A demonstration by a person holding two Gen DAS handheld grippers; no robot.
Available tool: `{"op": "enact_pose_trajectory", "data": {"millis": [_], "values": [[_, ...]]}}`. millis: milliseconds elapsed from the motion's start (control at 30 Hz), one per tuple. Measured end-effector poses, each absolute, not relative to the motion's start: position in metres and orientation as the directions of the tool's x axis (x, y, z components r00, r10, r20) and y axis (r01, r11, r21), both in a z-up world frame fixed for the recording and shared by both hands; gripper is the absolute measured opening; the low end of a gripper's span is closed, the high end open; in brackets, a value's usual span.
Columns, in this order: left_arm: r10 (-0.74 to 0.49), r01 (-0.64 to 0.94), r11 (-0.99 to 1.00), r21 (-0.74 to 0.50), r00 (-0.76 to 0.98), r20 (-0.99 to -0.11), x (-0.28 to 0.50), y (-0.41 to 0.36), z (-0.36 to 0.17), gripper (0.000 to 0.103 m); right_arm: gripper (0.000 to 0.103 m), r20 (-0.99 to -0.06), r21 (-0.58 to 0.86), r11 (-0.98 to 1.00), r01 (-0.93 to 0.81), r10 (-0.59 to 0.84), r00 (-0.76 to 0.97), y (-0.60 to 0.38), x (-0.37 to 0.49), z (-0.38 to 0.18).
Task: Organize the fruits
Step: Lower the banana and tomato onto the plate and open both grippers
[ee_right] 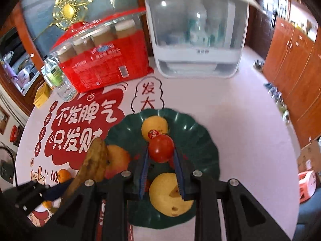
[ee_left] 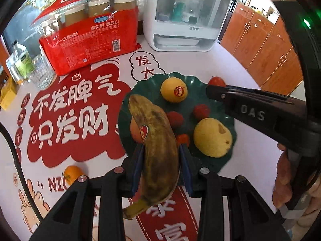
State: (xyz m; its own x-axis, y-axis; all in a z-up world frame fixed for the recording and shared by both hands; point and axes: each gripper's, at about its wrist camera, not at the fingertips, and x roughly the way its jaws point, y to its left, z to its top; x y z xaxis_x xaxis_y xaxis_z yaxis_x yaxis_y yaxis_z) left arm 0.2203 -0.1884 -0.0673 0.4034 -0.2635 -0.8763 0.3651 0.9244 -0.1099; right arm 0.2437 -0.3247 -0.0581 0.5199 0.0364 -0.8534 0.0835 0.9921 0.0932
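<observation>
Now both tongs tilted down over plate (ee_left: 202, 84): left tongs (ee_left: 162, 150) grip banana (ee_left: 158, 140), right tongs (ee_right: 161, 156) tomato (ee_right: 161, 148).

The left gripper (ee_left: 161, 156) is black plastic with blue ribbed pads (ee_left: 138, 166) and silver round screws (ee_left: 82, 178) on its linkage. Beside it, the right gripper (ee_left: 215, 92) carries raised letters "OAS" and a green light (ee_left: 306, 22).

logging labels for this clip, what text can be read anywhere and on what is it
"不发脾气 只发财": red cloud print on the white tablecloth
"发大": white speech bubble print
"DAS": black right gripper
"一次性纸杯": red plastic pack of paper cups
Too small or blurred: round fruit stickers, white countertop appliance label, pack's fine print.
</observation>
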Motion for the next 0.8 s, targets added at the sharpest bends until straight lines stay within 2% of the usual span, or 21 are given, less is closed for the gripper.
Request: {"op": "enact_pose_trajectory", "data": {"millis": [400,433,467,500,567,700,800], "values": [[-0.290,0.435,0.895,-0.098,0.401,-0.869,0.215,-0.222,-0.093,0.034,0.026,-0.898,0.109,0.988,0.108,0.051,0.438,-0.331,0.257,-0.099],[-0.292,0.439,0.894,-0.094,0.410,-0.864,0.213,-0.224,-0.093,0.036,0.026,-0.900,0.109,0.988,0.105,0.053,0.433,-0.331,0.257,-0.100],[-0.294,0.444,0.891,-0.089,0.418,-0.860,0.212,-0.225,-0.092,0.049,0.028,-0.904,0.083,0.990,0.117,0.026,0.426,-0.331,0.258,-0.101],[-0.294,0.448,0.890,-0.083,0.425,-0.856,0.210,-0.227,-0.091,0.066,0.029,-0.904,0.075,0.990,0.117,0.018,0.427,-0.333,0.258,-0.102],[-0.290,0.446,0.893,-0.064,0.459,-0.840,0.207,-0.226,-0.086,0.076,0.031,-0.903,0.101,0.988,0.119,0.041,0.427,-0.337,0.256,-0.102],[-0.279,0.431,0.900,-0.055,0.475,-0.835,0.208,-0.219,-0.080,0.077,0.037,-0.896,0.101,0.985,0.139,0.029,0.442,-0.343,0.252,-0.097],[-0.273,0.392,0.917,-0.078,0.471,-0.839,0.212,-0.205,-0.078,0.077,0.037,-0.893,0.095,0.984,0.151,0.017,0.449,-0.346,0.248,-0.093]]}}
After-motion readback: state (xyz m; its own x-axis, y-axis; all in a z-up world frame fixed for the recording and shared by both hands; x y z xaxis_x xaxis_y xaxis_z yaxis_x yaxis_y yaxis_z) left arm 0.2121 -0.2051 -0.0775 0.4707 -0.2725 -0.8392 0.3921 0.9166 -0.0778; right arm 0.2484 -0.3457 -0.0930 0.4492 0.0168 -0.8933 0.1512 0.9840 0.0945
